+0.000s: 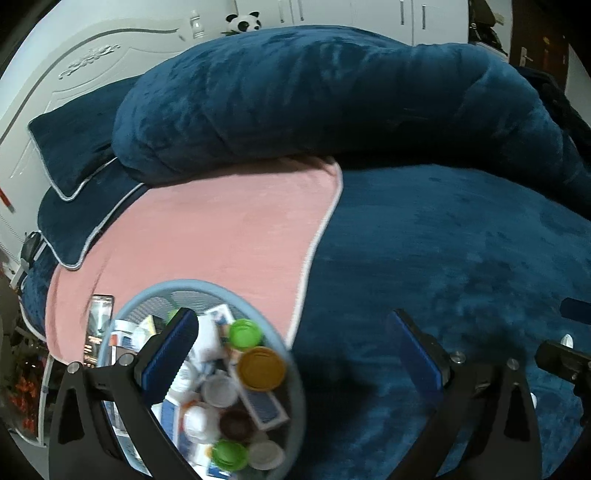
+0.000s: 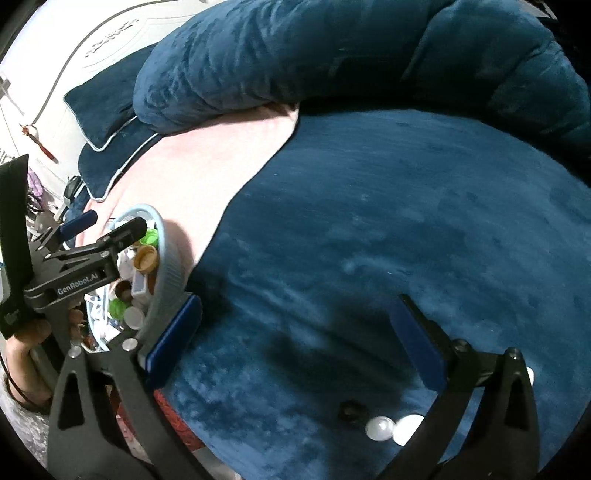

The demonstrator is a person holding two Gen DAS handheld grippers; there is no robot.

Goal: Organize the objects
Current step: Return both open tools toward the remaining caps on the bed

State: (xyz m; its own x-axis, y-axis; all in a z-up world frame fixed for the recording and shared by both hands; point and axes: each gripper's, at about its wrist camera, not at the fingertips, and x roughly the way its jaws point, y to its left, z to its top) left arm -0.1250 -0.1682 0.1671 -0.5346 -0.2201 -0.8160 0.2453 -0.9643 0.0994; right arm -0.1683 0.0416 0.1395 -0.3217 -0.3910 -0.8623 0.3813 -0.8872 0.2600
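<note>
While your right gripper (image 2: 295,345) hangs over the dark blue bedspread (image 2: 406,221) with its blue pads spread as wide as they go, nothing sits between them. Just ahead of its right finger, near the front edge of the bed, you have two white caps (image 2: 378,428) side by side on the plush, with a small dark cap (image 2: 352,410) touching distance to their left. Your left gripper (image 1: 295,354) is spread too and pinches nothing; its left pad sits above the light blue mesh basket (image 1: 166,288), its right pad over bare bedspread. That basket rests on the pink blanket (image 1: 221,221) at the bed's left edge and is packed: two green caps (image 1: 243,334), a gold lid (image 1: 260,367), white caps, a brown cap (image 1: 236,422), and small boxes and packets, one of them blue (image 1: 264,406). Beside the basket, on the pink blanket toward the edge, lies a phone (image 1: 98,325) with its screen lit. From the right wrist view you can see your hand (image 2: 22,354) on the left gripper's handle. Further back, a rolled dark blue duvet (image 1: 314,96) lies across the bed, two dark blue pillows (image 1: 74,147) lean at the white headboard (image 1: 85,62), and a plush panda (image 1: 243,22) sits beyond.
</note>
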